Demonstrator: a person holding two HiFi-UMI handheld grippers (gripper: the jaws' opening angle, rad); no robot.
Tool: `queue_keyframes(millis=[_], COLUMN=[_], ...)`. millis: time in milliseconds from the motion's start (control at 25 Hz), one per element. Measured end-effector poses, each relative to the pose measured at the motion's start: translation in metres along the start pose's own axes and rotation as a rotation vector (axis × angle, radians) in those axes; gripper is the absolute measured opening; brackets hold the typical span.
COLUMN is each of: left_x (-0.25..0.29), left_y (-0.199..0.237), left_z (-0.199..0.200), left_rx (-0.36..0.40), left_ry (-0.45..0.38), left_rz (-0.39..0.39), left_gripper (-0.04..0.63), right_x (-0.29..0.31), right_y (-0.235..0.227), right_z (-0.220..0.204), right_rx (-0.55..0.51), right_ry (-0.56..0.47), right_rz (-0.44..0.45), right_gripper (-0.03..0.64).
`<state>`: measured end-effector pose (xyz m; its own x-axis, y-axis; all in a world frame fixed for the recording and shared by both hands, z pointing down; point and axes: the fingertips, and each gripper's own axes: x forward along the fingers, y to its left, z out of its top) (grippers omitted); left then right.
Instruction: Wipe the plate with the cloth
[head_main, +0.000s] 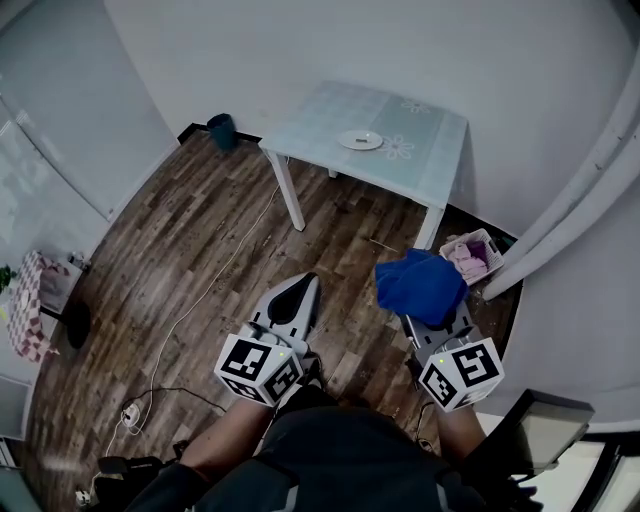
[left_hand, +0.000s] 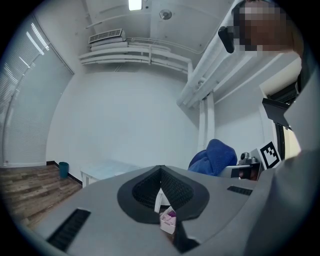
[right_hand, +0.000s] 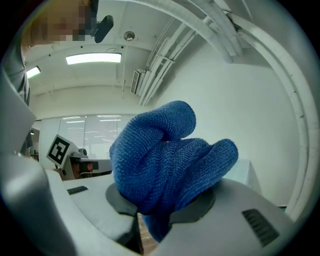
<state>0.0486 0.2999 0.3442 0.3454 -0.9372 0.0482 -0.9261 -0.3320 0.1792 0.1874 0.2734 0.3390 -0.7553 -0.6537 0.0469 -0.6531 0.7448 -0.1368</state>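
A small white plate (head_main: 360, 140) sits on the pale table (head_main: 420, 160) across the room, far ahead of both grippers. My right gripper (head_main: 432, 318) is shut on a bunched blue cloth (head_main: 420, 284), which bulges out over its jaws and hides the fingertips. In the right gripper view the cloth (right_hand: 165, 160) fills the middle, pinched between the jaws of the gripper (right_hand: 152, 220). My left gripper (head_main: 306, 288) is held low beside it, shut, with nothing in it. The left gripper view shows its jaws (left_hand: 160, 172) meeting at the tip, with the cloth (left_hand: 214, 157) off to the right.
Wood floor lies between me and the table. A white basket (head_main: 472, 256) of pink and white items stands by the table's right leg, near a white pipe. A dark bin (head_main: 222, 130) is by the far wall. A cable and power strip (head_main: 130, 412) lie at left.
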Motion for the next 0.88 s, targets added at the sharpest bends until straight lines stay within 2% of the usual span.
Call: queue_keyframes(millis=[320, 640, 880], left_x=[0.028, 0.06, 0.075], left_y=[0.065, 0.137, 0.175], left_z=[0.018, 0.032, 0.037], left_rx=[0.013, 0.001, -0.026], left_ry=[-0.013, -0.025, -0.025], left_rz=[-0.035, -0.073, -0.11], left_gripper=[0.009, 0.009, 0.009], right_x=[0.071, 0.145, 0.187], right_y=[0.001, 0.001, 0.005], right_z=[0.005, 0.005, 0.007], right_rx=[-0.007, -0.014, -0.029], right_ry=[-0.002, 0.026, 0.042], right_rz=[-0.03, -0.071, -0.099], right_gripper=[0.118, 0.118, 0.118])
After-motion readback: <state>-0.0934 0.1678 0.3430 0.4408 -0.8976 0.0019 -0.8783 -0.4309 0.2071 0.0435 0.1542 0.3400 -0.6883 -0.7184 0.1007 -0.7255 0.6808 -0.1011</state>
